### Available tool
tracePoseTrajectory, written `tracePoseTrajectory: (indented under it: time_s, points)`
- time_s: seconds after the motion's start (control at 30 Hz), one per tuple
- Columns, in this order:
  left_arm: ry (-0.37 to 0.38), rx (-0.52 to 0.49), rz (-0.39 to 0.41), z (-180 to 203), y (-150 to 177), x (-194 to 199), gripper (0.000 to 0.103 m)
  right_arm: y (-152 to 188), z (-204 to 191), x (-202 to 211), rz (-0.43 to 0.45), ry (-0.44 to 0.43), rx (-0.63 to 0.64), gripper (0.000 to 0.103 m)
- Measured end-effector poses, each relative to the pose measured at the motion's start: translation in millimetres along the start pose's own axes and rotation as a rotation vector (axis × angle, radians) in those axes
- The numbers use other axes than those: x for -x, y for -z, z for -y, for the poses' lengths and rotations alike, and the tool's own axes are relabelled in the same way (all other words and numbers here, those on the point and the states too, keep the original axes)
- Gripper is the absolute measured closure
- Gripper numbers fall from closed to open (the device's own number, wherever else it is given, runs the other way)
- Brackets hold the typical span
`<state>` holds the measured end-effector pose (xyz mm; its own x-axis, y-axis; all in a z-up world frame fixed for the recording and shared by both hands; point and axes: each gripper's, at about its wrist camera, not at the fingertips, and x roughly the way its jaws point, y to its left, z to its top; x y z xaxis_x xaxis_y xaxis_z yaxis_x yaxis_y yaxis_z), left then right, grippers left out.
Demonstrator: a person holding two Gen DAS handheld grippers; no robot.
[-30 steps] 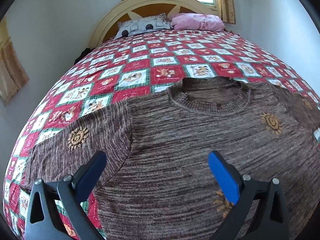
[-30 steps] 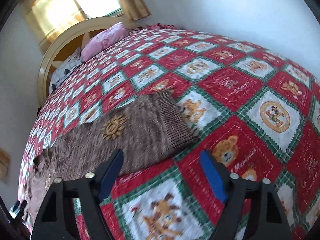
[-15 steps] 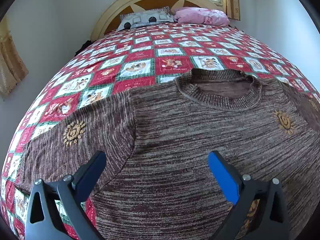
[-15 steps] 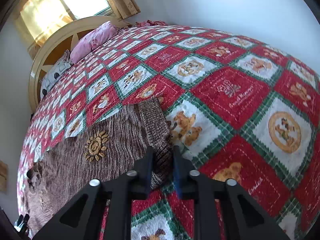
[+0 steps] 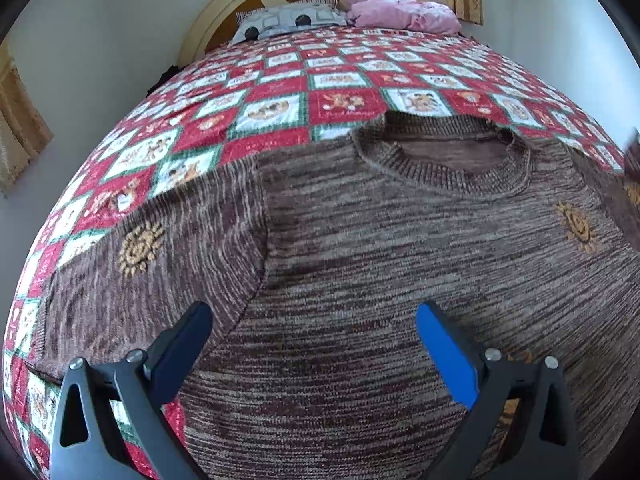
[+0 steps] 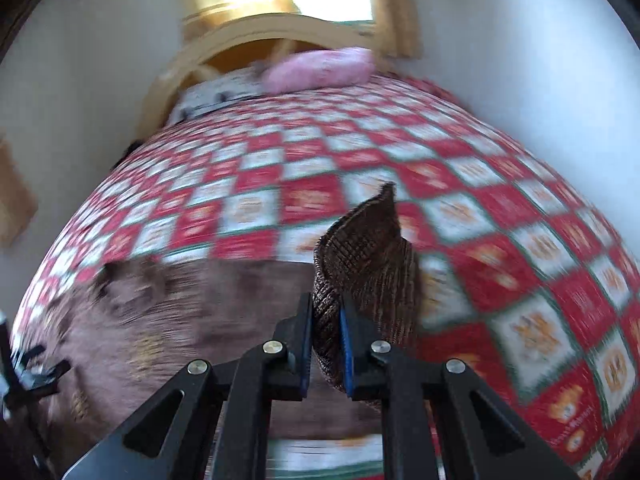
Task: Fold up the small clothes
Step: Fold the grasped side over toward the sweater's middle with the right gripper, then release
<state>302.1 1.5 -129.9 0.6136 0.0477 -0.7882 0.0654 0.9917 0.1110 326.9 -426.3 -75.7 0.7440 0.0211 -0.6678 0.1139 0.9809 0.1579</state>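
bed (image 5: 280,112): covered by a red, white and green patchwork quilt (image 5: 340,100); curved yellow headboard (image 5: 224,12) at the far end. no containers in view.

sweater (image 5: 380,260): brown knit, lies flat and face up on the quilt in the left wrist view, round collar (image 5: 444,168) toward the headboard, one sleeve (image 5: 132,264) spread out to the left with a gold sun motif (image 5: 140,246) on it. hem is cut off by the lower frame edge; the far right of the sweater is lost at the lens rim.

pillows: grey patterned pillow (image 5: 288,20) and pink pillow (image 5: 400,12) side by side against the headboard.

left tool (image 5: 314,338): jaws wide apart, nothing between them, above the sweater near the sleeve seam. contact with the knit cannot be judged.

right tool (image 6: 326,344): jaws pinched onto a ribbed sleeve cuff (image 6: 360,260), which stands lifted off the quilt, its tip pointing up.

right wrist view is heavily motion blurred: sweater body (image 6: 180,312) shows only as a brown smear, quilt pictures unreadable. a dark object at the left edge cannot be identified.
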Motion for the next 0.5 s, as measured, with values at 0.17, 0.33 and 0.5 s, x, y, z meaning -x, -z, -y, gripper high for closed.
tracePoseTrajectory:
  time_s: [0.17, 0.33, 0.5]
  points:
    - [0.010, -0.006, -0.010, 2, 3, -2, 0.000, 7, -95, -3, -0.011, -0.123, 0.190, 0.091]
    - [0.058, 0.019, -0.053, -2, 7, -7, 0.000, 36, -158, -21, -0.072, -0.213, 0.286, 0.091]
    - [0.099, 0.024, -0.082, -4, 11, -7, 0.000, 66, -180, -40, -0.151, -0.251, 0.316, 0.091]
